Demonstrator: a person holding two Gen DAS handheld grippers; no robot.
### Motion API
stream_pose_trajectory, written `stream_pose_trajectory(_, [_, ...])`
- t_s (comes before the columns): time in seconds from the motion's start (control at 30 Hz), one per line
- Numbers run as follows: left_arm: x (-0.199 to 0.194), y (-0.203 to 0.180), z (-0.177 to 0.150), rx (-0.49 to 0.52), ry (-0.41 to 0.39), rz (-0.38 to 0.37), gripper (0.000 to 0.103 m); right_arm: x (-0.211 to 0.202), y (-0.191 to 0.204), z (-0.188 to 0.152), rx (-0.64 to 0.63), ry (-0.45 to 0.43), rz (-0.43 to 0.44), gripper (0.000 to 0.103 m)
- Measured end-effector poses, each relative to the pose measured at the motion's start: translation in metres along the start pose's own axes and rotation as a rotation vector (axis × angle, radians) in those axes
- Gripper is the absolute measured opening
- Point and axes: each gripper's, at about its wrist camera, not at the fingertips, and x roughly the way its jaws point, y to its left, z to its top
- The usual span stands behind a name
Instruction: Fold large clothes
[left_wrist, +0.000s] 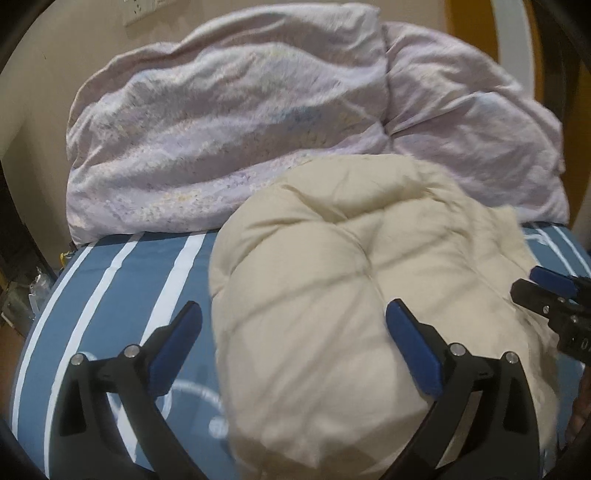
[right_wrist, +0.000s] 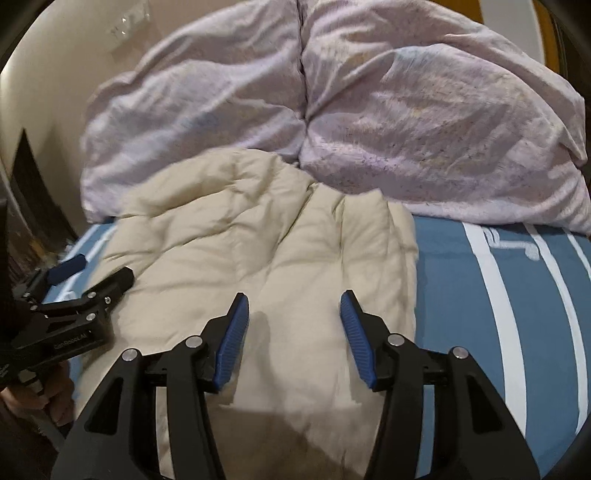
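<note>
A cream quilted puffer garment (left_wrist: 332, 280) lies bunched on the blue striped bed sheet (left_wrist: 122, 273); it also shows in the right wrist view (right_wrist: 258, 254). My left gripper (left_wrist: 293, 314) is open, its fingers straddling the garment's left edge, holding nothing. My right gripper (right_wrist: 293, 306) is open above the garment's near part, empty. The right gripper shows at the right edge of the left wrist view (left_wrist: 546, 291). The left gripper shows at the left of the right wrist view (right_wrist: 92, 273).
A large crumpled lilac duvet (left_wrist: 240, 125) is piled at the back of the bed against the beige wall; it fills the back of the right wrist view (right_wrist: 406, 122). The bed's left edge drops to dark clutter (left_wrist: 22, 280).
</note>
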Motion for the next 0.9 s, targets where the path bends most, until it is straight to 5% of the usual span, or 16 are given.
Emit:
stream_pose_trajectory(0.2, [-0.028, 0.004, -0.025, -0.006, 0.011, -0.057, 0.099, -0.021, 0.013, -0.032, -0.052, 0.005, 0.026, 0.054])
stream_pose_trajectory(0.7, [-0.009, 0.003, -0.05, 0.053, 0.072, -0.022, 0.1, 0.001, 0.008, -0.05, -0.047, 0.087, -0.013, 0.056])
stream_pose_trajectory(0.8, [-0.022, 0.007, -0.052, 0.042, 0.058, -0.028, 0.1, -0.012, 0.008, -0.05, -0.023, 0.077, -0.018, 0.067])
stream_pose_trajectory(0.87, [-0.031, 0.01, -0.055, 0.034, 0.05, -0.033, 0.1, -0.021, 0.009, -0.052, -0.01, 0.081, -0.036, 0.091])
stream_pose_trajectory(0.9, [-0.037, 0.013, -0.057, 0.024, 0.048, -0.035, 0.1, -0.024, 0.009, -0.054, -0.005, 0.087, -0.037, 0.093])
